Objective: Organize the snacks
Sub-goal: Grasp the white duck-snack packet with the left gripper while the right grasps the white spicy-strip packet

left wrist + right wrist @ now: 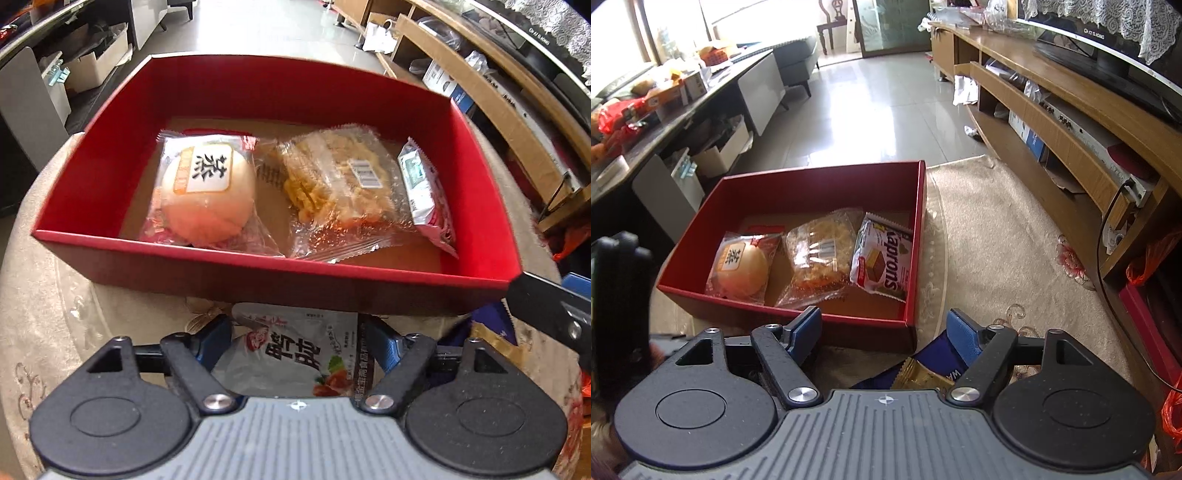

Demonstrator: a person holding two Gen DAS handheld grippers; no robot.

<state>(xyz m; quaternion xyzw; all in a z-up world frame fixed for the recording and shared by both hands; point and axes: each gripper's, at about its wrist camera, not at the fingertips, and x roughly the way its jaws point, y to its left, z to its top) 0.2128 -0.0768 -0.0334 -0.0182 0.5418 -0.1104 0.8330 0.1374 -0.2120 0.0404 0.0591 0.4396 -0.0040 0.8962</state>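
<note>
A red box (258, 88) (827, 188) stands on a beige cloth and holds three snacks: a wrapped round bun (207, 192) (740, 267), a clear pack of yellow crisps (340, 184) (820, 254) and a white Kaprons wafer pack (424, 192) (882, 258). My left gripper (295, 332) is just before the box's near wall, with its blue pads either side of a white snack pouch with black characters (295, 350). My right gripper (884, 328) is open beside the box's near right corner, above a blue and gold snack pack (923, 373).
The beige patterned cloth (997, 240) covers the round table to the right of the box. A wooden TV cabinet (1071, 122) runs along the right. A cluttered dark table (665, 107) stands at the left. The right gripper's arm (554, 310) shows at the left wrist view's right edge.
</note>
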